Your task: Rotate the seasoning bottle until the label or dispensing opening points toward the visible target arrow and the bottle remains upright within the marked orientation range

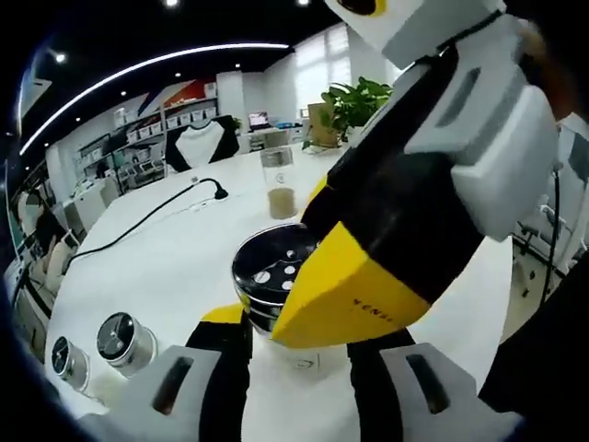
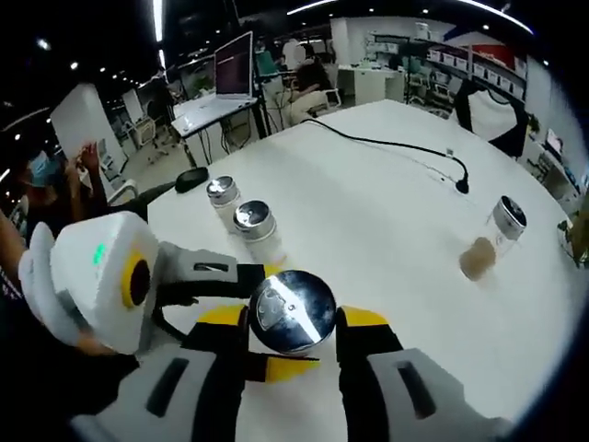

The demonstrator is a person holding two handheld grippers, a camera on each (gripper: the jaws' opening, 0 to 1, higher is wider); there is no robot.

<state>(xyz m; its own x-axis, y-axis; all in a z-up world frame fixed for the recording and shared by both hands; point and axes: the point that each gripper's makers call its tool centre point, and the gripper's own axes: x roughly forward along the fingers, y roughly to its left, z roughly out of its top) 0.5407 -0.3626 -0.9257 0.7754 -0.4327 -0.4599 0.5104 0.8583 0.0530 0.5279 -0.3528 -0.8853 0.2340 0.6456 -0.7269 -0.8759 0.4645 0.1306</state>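
Gripping round steel-lidded seasoning bottle (image 2: 293, 311) | right tongs (image 2: 293, 324) | white table (image 2: 386, 221)

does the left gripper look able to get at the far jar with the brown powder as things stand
Probably not right away. The left gripper sits at the shaker bottle, and the right gripper crosses in front, between it and the far jar. Beyond that the table is open.
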